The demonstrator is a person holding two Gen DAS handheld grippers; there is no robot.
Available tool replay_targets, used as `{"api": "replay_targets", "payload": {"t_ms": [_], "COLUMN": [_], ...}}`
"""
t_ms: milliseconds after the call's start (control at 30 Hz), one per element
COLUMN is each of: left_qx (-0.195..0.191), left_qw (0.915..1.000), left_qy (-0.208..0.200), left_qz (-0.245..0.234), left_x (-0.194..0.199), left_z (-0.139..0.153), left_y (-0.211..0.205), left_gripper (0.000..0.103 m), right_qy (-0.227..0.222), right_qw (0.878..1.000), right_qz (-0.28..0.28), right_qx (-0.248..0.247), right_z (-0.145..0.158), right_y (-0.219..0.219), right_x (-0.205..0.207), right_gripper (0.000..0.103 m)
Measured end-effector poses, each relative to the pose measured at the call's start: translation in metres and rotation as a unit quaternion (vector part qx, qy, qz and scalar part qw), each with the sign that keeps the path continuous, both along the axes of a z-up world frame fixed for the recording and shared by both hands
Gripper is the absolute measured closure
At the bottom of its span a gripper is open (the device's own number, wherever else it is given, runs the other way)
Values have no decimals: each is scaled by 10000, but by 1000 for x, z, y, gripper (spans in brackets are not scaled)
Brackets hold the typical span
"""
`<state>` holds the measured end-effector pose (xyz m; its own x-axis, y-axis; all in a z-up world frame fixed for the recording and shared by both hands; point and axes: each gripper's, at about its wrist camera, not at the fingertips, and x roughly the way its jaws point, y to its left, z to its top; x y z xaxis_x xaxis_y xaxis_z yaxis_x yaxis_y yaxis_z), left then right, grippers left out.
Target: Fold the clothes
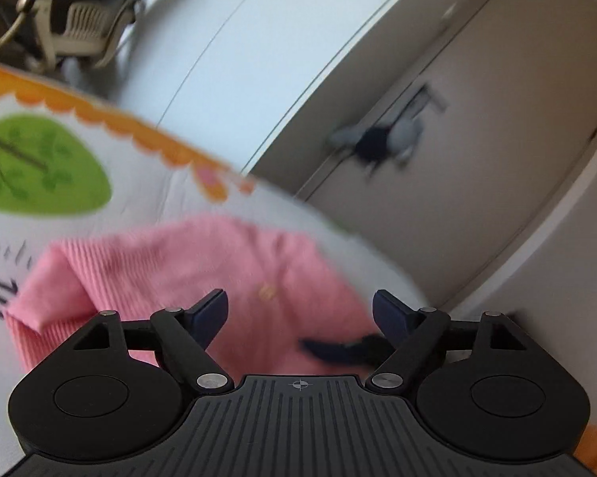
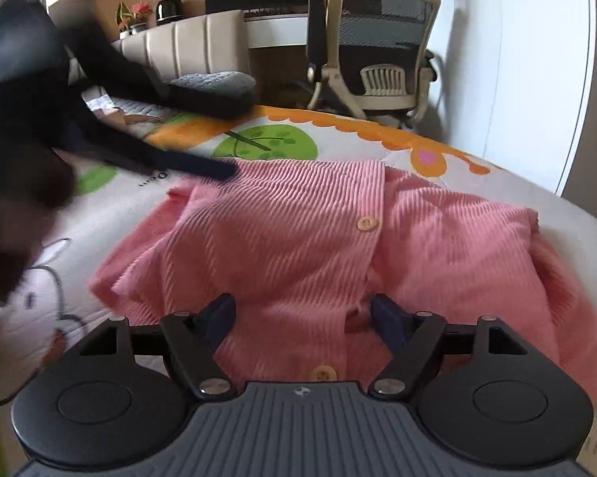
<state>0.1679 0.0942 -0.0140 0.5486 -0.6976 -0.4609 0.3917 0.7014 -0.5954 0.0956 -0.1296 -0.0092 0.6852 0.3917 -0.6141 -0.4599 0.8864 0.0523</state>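
Cartoon-print bedspread [image 1: 147, 198] fills the blurry left wrist view; left gripper [image 1: 300, 310] hangs fingers apart over the pink cardigan [image 1: 179, 262]. Right wrist view: right gripper [image 2: 302, 314] spread wide too, above the cardigan's button placket [image 2: 371, 238], office chair [image 2: 377, 43] behind.

Between the jaws lies a pink ribbed cardigan [image 2: 298, 238] with tan buttons [image 2: 365, 223]. Beyond the jaws, the white bedspread [image 2: 338, 135] shows orange scalloped edging and green leaf shapes.
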Motion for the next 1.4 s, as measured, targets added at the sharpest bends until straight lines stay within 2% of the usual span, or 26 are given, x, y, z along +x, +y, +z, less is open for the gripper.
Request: {"api": "replay_targets", "payload": {"t_ms": [100,167,233,300,367,400,467,500,567,600,667,733,767,833,933,1000,1100,1267,1300,1367,1400], "left_qx": [40,-67,-181,-219,-86,27,200,231,265,270,202,82,53,174,641,877,931,780,719,626,607], "left_qw": [9995,9988,9978,9971,9975,9977,9976,9974,9973,9975,9983,9990,9992,9992,9969,9950,9951,9969,9973,9979,9980], "left_qy": [269,335,427,468,403,350,288,297,288,222,54,-100,-173,-317,-450,-438,-240,16,66,102,95], "left_qz": [187,341,480,550,567,582,606,608,623,607,541,422,347,172,-102,-200,-212,-141,-137,-144,-153], "left_x": [8,10,13,16,17,18,18,18,14,9,-3,-15,-20,-31,-45,-50,-51,-45,-44,-44,-44], "left_z": [-21,-25,-28,-30,-27,-25,-21,-19,-14,-10,0,8,11,16,13,5,-9,-19,-20,-23,-23], "left_y": [6,14,21,26,25,23,21,21,21,21,22,22,21,16,2,-5,-7,-4,-3,-2,-2], "left_gripper": [20,20,21,22,23,23,23,22,17,12,10,10,9,9,8,8,7,4,3,1,0], "right_qy": [-459,-812,-901,-582,-353,-404,-260,-315,-752,-890,-892,-296,57,847,1742,2114,2458,2459,2311,1753,1491], "right_qw": [9983,9927,9876,9890,9899,9900,9942,9937,9879,9884,9933,9920,9825,9485,8987,8811,8697,8552,8655,9007,9117], "right_qz": [-353,-868,-1182,-1195,-1187,-1157,-711,-591,-574,-596,-681,-593,-520,-542,-699,-889,-906,-496,-528,-790,-866], "right_qx": [-72,-198,-500,-652,-683,-700,-769,-901,-1228,-1073,-289,1074,1788,3004,3963,4135,4183,4536,4412,3897,3729], "right_z": [20,29,22,1,-16,-17,-14,-11,-1,9,32,43,46,35,5,-14,-31,-18,-12,5,13], "right_y": [-26,-43,-54,-56,-55,-51,-43,-38,-30,-32,-41,-59,-68,-82,-87,-81,-73,-73,-73,-74,-74], "right_x": [-8,-6,3,11,13,7,-2,-8,-20,-23,-23,-8,1,24,52,61,68,71,69,61,56], "right_gripper": [27,27,27,27,27,27,27,27,27,27,27,25,24,24,24,24,23,19,19,19,19]}}
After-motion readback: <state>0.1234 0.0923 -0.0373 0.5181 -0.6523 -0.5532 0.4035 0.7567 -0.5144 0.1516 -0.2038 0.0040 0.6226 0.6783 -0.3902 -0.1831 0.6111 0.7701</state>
